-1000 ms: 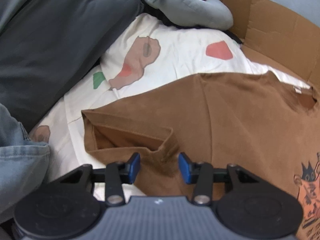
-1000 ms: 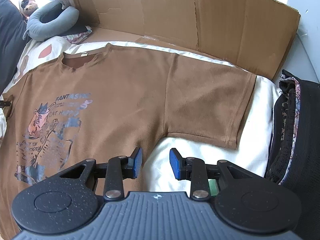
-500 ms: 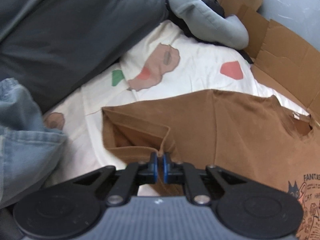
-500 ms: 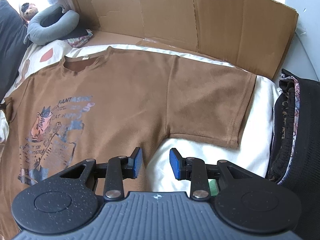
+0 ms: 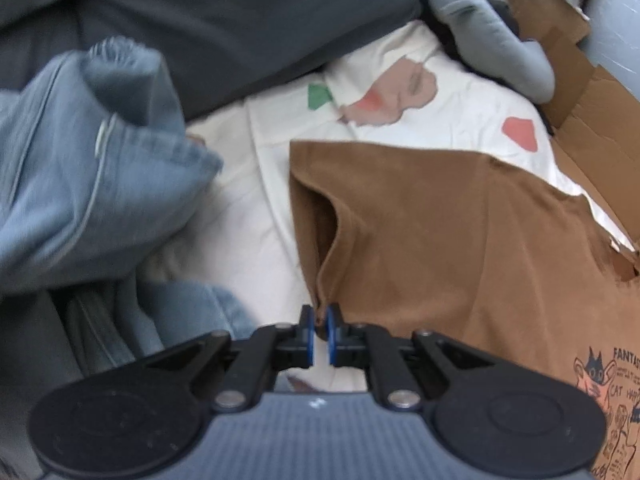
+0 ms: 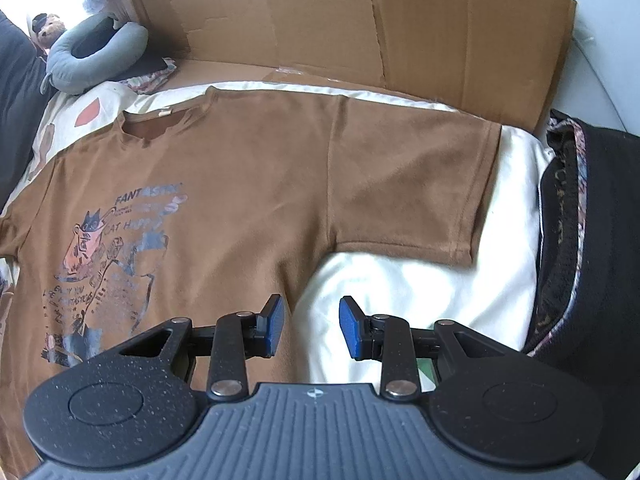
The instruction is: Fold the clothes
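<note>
Left view blurred; T-shirt (image 5: pixel 460 240) hem cut off below. Left gripper (image 5: pixel 319 334) pinches sleeve edge directly ahead. Right gripper (image 6: pixel 308 326) spread, shirt's side edge between its fingers.

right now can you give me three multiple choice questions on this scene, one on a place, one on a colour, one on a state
1. Where is the grey pillow?
A. past the shirt's collar, by the cardboard
B. on the shirt's print
C. under the right claw

2. What colour is the shirt?
A. green
B. brown
C. white

3. What state is the left claw in?
A. wide open above the jeans
B. out of view
C. shut on the shirt's sleeve

Answers:
1. A: the pillow lies at the far corner beside the cardboard.
2. B: the cloth is brown with a cat print.
3. C: the blue pads pinch the sleeve edge, while the right claw stands open.
</note>
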